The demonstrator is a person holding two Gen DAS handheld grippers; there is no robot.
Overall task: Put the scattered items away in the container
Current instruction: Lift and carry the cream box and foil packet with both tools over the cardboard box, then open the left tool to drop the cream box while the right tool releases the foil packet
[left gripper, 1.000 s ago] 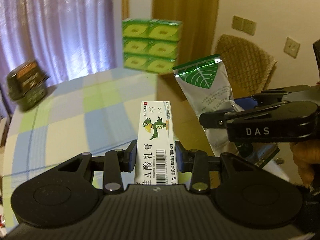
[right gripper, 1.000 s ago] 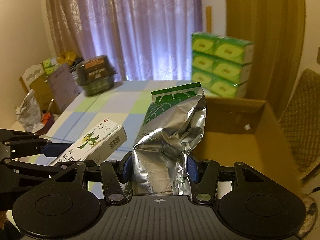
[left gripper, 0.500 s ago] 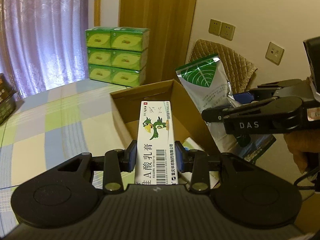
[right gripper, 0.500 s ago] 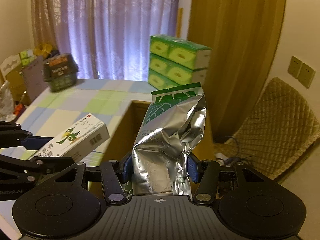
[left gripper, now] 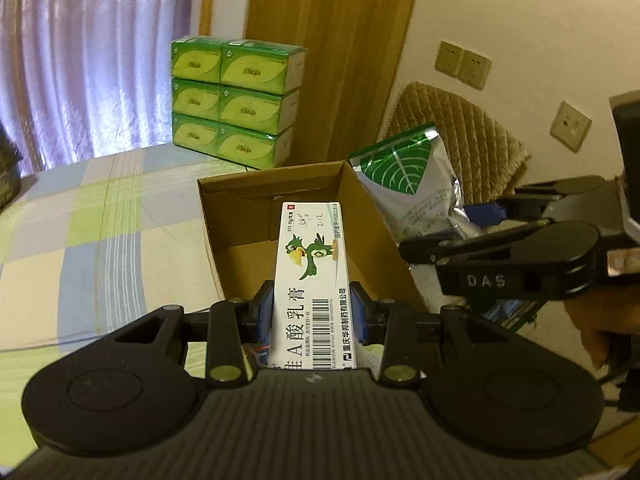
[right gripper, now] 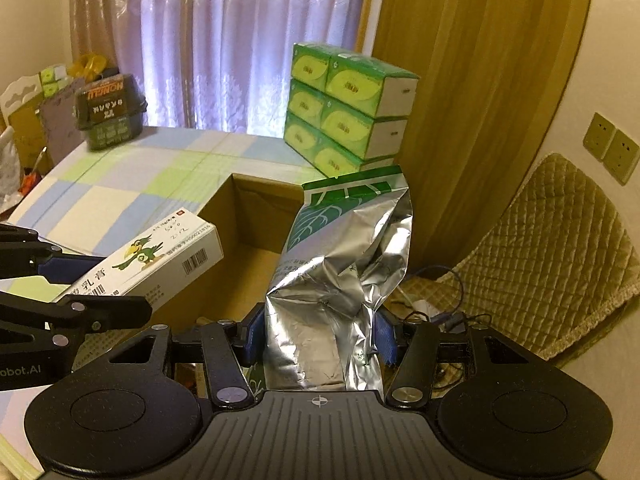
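Observation:
My left gripper is shut on a white ointment box printed with a green bird, held over the open cardboard box. In the right wrist view the same ointment box hangs over the cardboard box from the left. My right gripper is shut on a crumpled silver foil pouch with a green leaf print, upright above the box's right side. From the left wrist the foil pouch and right gripper show at the right.
The cardboard box sits at the edge of a checked bed cover. A stack of green tissue packs stands behind it. A dark tub rests far left. A quilted chair and cables lie to the right.
Both grippers have swung with their loads from over the bed cover to above the cardboard box. Neither grip has changed.

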